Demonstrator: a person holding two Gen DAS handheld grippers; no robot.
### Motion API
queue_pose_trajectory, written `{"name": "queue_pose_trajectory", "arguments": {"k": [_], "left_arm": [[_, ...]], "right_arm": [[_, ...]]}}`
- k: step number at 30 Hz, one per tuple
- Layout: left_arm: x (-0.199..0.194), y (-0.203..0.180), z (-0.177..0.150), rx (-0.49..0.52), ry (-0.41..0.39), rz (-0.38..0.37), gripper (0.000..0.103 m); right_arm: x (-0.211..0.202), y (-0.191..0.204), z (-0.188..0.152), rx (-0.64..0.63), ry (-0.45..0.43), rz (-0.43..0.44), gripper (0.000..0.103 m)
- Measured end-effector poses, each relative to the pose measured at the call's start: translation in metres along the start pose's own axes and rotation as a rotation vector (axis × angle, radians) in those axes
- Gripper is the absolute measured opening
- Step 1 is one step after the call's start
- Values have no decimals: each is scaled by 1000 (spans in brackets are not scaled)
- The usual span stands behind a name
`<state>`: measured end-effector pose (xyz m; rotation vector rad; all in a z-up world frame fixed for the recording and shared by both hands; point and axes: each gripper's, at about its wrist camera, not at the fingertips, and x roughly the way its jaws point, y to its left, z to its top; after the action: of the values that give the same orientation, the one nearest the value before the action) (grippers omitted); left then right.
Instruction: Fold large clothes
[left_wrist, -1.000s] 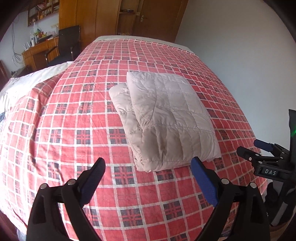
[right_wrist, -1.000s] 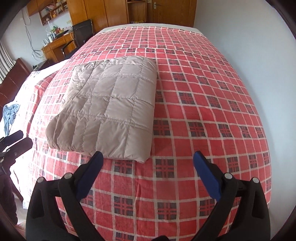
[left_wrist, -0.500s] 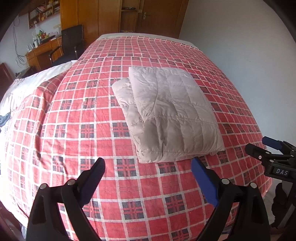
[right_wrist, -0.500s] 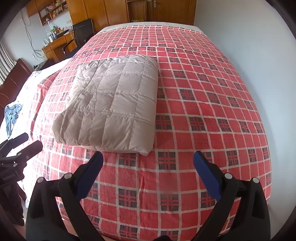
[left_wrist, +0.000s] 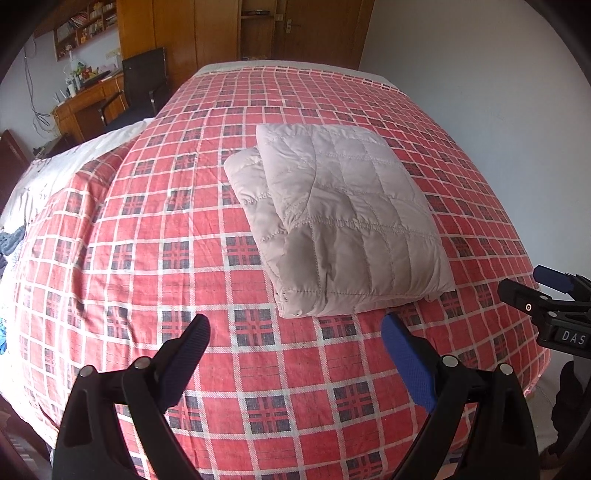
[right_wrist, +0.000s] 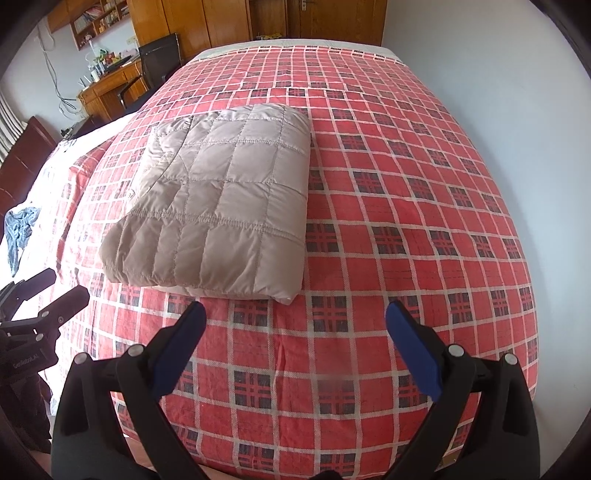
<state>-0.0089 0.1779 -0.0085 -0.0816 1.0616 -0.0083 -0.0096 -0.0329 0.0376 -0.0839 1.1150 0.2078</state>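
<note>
A beige quilted jacket (left_wrist: 343, 218) lies folded into a thick rectangle on the red plaid bedspread (left_wrist: 147, 229). My left gripper (left_wrist: 295, 325) hovers open over the near edge of the bed, just short of the bundle, holding nothing. In the right wrist view the same folded jacket (right_wrist: 225, 206) sits left of centre, and my right gripper (right_wrist: 295, 314) is open with empty fingers, its left fingertip close to the bundle's near edge. Each gripper appears at the border of the other's view: the right one (left_wrist: 554, 295) and the left one (right_wrist: 40, 310).
A white wall (left_wrist: 498, 92) runs along the bed's right side. A wooden desk (left_wrist: 88, 103) with a black chair (left_wrist: 144, 85) and wardrobes (left_wrist: 207, 33) stand beyond the far left. White bedding (right_wrist: 40, 177) and a blue cloth (right_wrist: 18, 232) lie at the left.
Both grippers have drawn back and risen from the folded jacket, so more of the bed's near edge shows. The jacket has not moved and both stay open.
</note>
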Motion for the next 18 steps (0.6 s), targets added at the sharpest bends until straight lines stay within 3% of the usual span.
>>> {"name": "queue_pose_trajectory", "arguments": {"k": [18], "left_arm": [[3, -4, 0, 25, 11, 15, 94]], "right_arm": [[5, -1, -2, 5, 14, 10, 97]]}}
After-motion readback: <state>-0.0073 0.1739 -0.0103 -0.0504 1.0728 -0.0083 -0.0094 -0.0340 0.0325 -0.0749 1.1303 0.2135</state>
